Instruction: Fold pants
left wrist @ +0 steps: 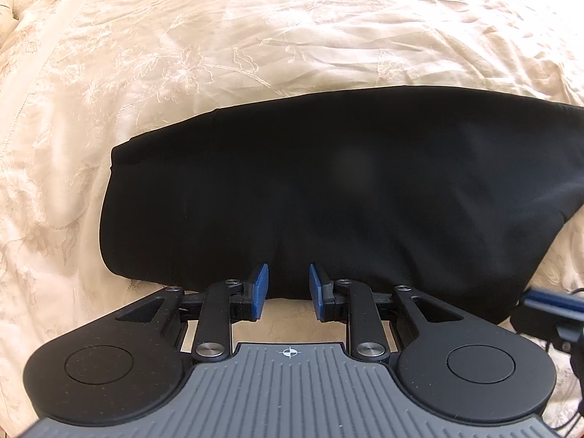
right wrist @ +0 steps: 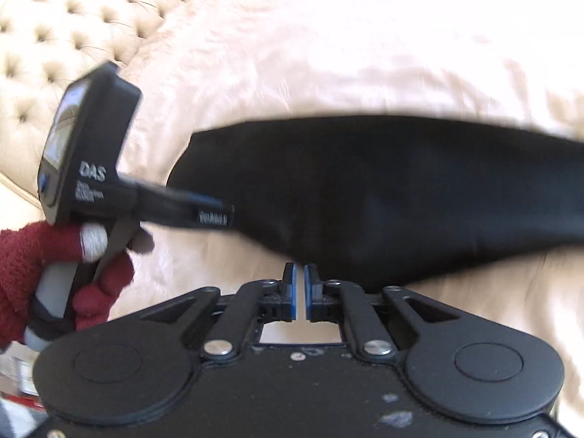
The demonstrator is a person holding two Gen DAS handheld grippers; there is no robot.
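Note:
The black pants point(left wrist: 346, 189) lie folded into a wide band across the cream bedspread point(left wrist: 219, 47). My left gripper point(left wrist: 288, 281) hovers at their near edge, blue pads apart, with no fabric visibly pinched between them. In the right wrist view the pants point(right wrist: 383, 189) stretch from the centre to the right edge. My right gripper point(right wrist: 300, 277) sits just off their near edge, its pads almost touching and nothing between them. That view also shows the left gripper point(right wrist: 219, 215) at the pants' left end, held by a hand in a dark red glove point(right wrist: 22, 255).
A tufted cream headboard point(right wrist: 54, 36) rises at the upper left of the right wrist view. Embroidered, wrinkled bedspread surrounds the pants on all sides. Part of the right gripper's body point(left wrist: 551, 310) shows at the right edge of the left wrist view.

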